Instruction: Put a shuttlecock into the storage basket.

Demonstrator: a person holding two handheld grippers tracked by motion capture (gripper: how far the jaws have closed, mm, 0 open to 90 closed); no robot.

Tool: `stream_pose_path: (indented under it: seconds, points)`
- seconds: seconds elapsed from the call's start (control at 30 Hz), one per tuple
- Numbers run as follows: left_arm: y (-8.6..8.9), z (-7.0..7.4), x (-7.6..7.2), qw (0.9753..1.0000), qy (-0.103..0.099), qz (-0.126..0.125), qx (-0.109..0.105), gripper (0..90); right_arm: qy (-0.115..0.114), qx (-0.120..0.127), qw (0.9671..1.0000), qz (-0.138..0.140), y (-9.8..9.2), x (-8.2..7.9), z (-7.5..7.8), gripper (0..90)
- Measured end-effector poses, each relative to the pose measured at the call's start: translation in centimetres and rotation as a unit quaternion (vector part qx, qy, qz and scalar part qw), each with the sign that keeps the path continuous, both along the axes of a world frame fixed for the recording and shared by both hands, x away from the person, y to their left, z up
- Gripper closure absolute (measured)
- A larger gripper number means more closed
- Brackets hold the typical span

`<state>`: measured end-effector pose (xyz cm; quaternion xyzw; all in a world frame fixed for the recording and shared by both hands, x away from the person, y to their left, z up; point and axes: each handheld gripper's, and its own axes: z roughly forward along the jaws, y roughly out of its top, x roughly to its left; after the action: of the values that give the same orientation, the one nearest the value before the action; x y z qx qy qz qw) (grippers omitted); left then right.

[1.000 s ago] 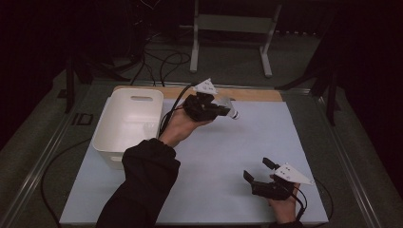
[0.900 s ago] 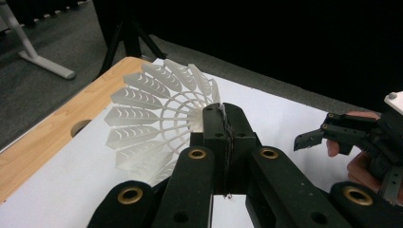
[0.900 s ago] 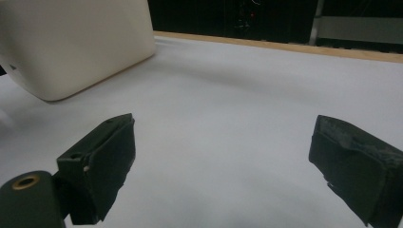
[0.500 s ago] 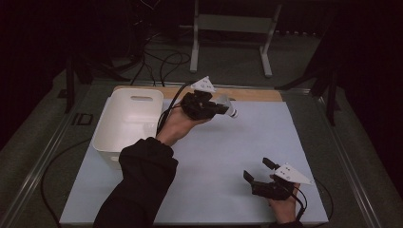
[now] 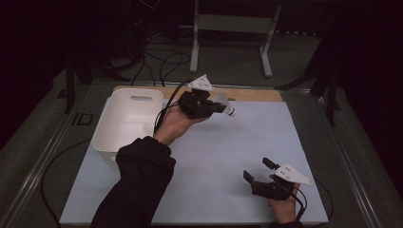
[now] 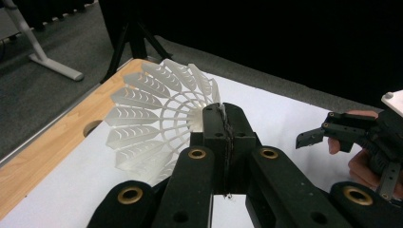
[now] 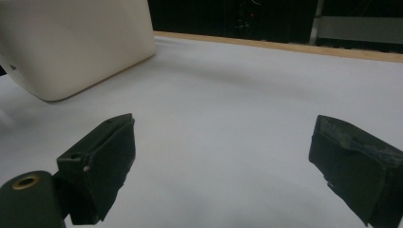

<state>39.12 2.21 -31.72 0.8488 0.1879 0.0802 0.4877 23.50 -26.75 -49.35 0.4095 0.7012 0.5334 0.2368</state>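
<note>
One shuttlecock (image 6: 157,118), one bin (image 5: 128,118), two tools.

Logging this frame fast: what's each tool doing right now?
Left tool: shut on the white shuttlecock, held above the table.
Right tool: open, holding nothing, low over the white mat.

A white plastic bin (image 5: 127,119) with a handle slot sits at the table's left, on a pale blue mat (image 5: 237,152) covering most of the tabletop. A wooden strip (image 5: 256,94) shows along the far edge. Beyond the table, black cables (image 5: 161,61) lie on grey floor beside a grey metal stand (image 5: 230,28).
</note>
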Motion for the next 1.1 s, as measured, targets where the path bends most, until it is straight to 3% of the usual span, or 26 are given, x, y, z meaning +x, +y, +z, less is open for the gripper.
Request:
stream_pose_path:
  seconds: [1.1]
  points:
    - [1.3, 0.4, 0.1, 0.9999, -0.001, 0.016, -0.002, 90.0, 0.0, 0.0, 1.0, -0.001, 0.0, 0.0, 0.0, 8.1]
